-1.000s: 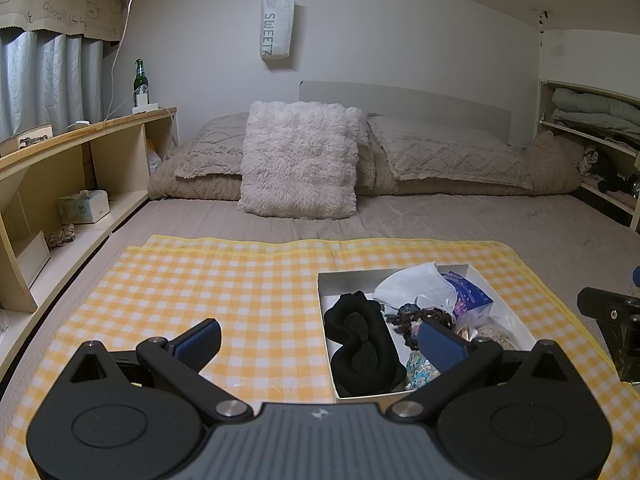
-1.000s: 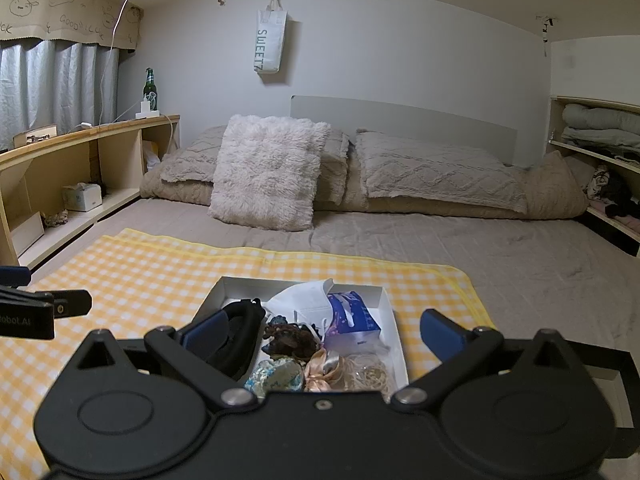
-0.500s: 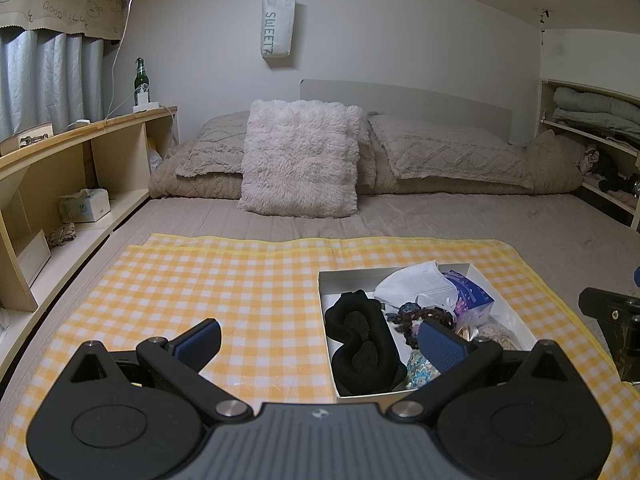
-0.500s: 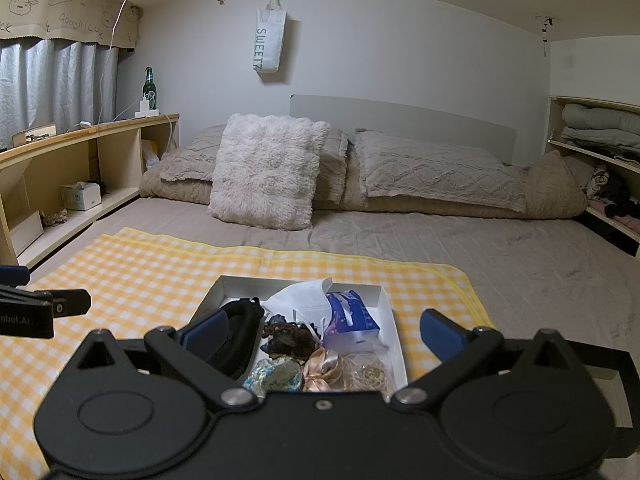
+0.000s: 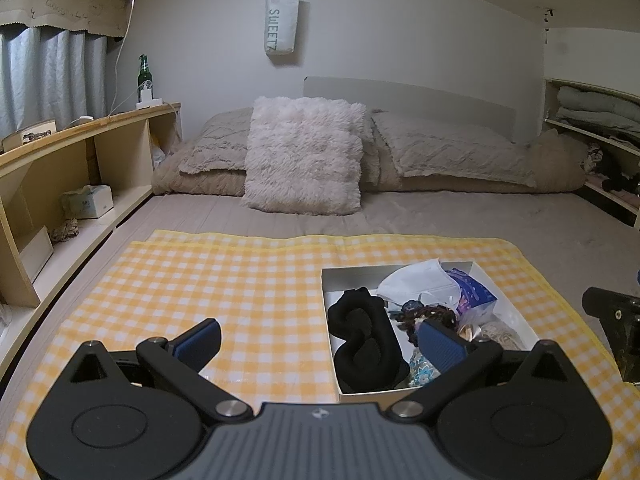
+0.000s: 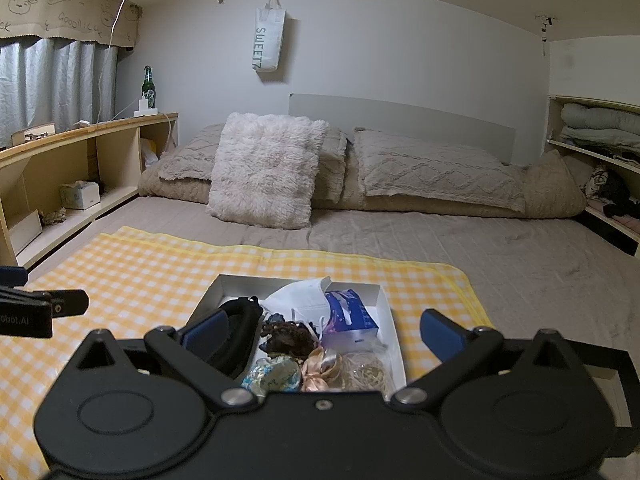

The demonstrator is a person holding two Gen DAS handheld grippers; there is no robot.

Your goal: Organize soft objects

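A white shallow box (image 5: 352, 272) (image 6: 208, 294) lies on a yellow checked cloth (image 5: 240, 280) (image 6: 140, 264) on the bed. In it are a black eye mask (image 5: 364, 336) (image 6: 236, 334), a white face mask (image 5: 420, 284) (image 6: 300, 300), a purple tissue pack (image 5: 472, 298) (image 6: 350, 314), a dark scrunchie (image 5: 424, 312) (image 6: 288, 336), a blue scrunchie (image 6: 272, 374), a peach ribbon (image 6: 320, 368) and beige elastics (image 6: 366, 372). My left gripper (image 5: 320, 340) is open and empty, low over the cloth left of the box. My right gripper (image 6: 324, 334) is open and empty, just before the box.
A fluffy pillow (image 5: 304, 160) and quilted pillows (image 5: 452, 148) lie at the bed's head. A wooden shelf (image 5: 60, 168) runs along the left, another shelf (image 6: 592, 160) with folded cloth along the right. A dark box (image 6: 624, 380) sits at the right of the cloth.
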